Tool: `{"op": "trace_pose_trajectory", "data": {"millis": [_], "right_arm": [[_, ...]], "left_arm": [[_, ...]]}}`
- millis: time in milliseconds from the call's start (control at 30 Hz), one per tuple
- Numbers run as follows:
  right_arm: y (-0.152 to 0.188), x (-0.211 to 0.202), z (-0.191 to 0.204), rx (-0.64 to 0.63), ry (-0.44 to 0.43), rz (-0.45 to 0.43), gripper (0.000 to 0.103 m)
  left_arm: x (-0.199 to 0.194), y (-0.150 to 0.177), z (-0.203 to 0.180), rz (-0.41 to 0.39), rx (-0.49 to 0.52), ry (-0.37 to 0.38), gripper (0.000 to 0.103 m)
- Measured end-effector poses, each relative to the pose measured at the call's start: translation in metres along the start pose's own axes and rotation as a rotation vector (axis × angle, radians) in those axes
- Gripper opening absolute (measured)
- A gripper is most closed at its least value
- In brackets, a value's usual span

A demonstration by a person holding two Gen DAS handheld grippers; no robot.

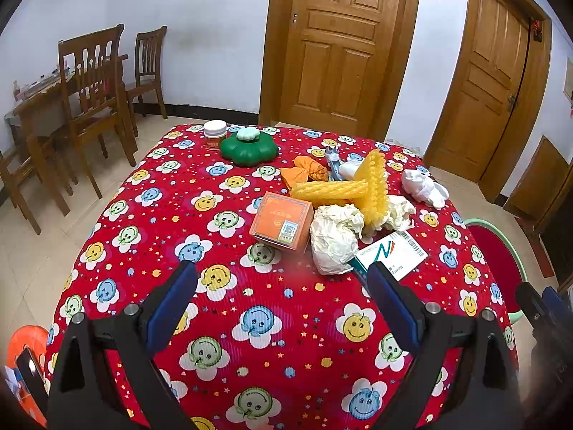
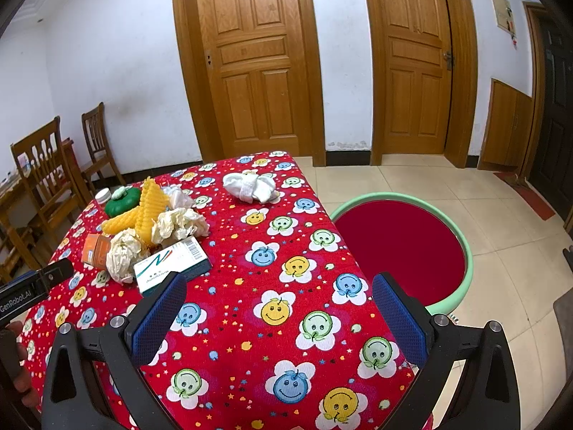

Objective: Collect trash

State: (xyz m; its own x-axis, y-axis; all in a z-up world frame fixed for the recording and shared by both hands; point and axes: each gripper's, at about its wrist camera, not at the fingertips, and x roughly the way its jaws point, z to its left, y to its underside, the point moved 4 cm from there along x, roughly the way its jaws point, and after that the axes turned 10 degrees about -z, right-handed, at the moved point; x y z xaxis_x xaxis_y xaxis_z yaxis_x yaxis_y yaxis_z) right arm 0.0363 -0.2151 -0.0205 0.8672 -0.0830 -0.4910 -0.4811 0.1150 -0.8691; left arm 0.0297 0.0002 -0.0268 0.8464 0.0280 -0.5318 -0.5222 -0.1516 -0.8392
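Note:
On the red smiley tablecloth (image 1: 250, 294) lie a crumpled paper ball (image 1: 333, 238), a second paper wad (image 1: 399, 211), an orange box (image 1: 281, 220), a white and green carton (image 1: 392, 252), a yellow bumpy toy (image 1: 358, 188) and orange leaves (image 1: 304, 172). My left gripper (image 1: 283, 283) is open and empty, held just short of the box and paper ball. My right gripper (image 2: 279, 294) is open and empty over the cloth (image 2: 286, 268), right of the carton (image 2: 172, 265) and paper balls (image 2: 123, 254).
A green flower-shaped container (image 1: 249, 148) and a white jar (image 1: 215, 134) stand at the far edge. A white rolled cloth (image 1: 424, 186) lies at the right. A green-rimmed red stool (image 2: 404, 247) stands beside the table. An orange object (image 1: 25, 351) is at the lower left. Wooden chairs (image 1: 93, 107) stand at the left.

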Motion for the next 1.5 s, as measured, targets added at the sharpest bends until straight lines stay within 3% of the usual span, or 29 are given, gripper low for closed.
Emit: {"op": "trace_pose_trajectory", "data": {"millis": [1500], "right_arm": [[0.0009,-0.0002,-0.0014,0.004,-0.001,0.006,0.103]], "left_arm": [[0.0008,0.0011,0.0036,0.001,-0.002,0.001,0.095]]}}
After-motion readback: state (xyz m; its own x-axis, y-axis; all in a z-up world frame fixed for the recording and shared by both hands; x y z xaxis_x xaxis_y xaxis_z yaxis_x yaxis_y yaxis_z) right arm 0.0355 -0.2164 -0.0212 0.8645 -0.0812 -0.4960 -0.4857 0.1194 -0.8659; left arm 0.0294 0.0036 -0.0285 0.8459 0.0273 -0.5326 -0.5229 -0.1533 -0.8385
